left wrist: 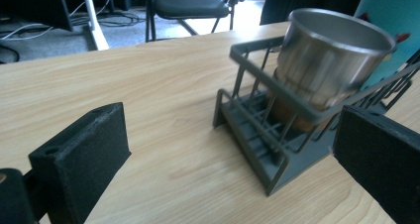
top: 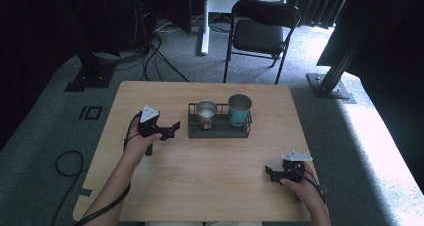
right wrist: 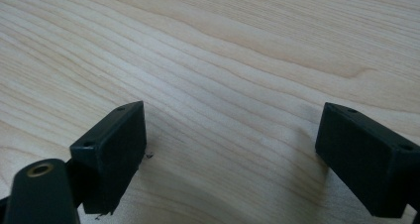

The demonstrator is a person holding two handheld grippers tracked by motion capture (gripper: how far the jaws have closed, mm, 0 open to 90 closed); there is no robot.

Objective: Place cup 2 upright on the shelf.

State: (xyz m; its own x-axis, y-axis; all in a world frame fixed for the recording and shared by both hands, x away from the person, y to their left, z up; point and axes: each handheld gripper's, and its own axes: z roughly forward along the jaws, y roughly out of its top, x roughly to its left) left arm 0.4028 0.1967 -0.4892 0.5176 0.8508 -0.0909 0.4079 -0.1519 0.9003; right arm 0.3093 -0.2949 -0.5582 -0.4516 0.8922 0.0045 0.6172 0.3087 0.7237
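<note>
Dim, dark-edged room — daylight glare on the floor (top: 370, 131) at right, soft close-ups, slightly blurred near foregrounds.

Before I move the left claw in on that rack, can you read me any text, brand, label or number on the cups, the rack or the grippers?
No text can be read.
Steel cup: plain metal, no marking.
Teal cup: small red marks on its side, too blurred to tell as print.
Rack: no label.
Left claw and right claw: no lettering on the pads.

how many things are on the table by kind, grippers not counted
cups: 2, a steel cup and a teal cup
racks: 1, a dark wire rack holding both cups
total: 3
</note>
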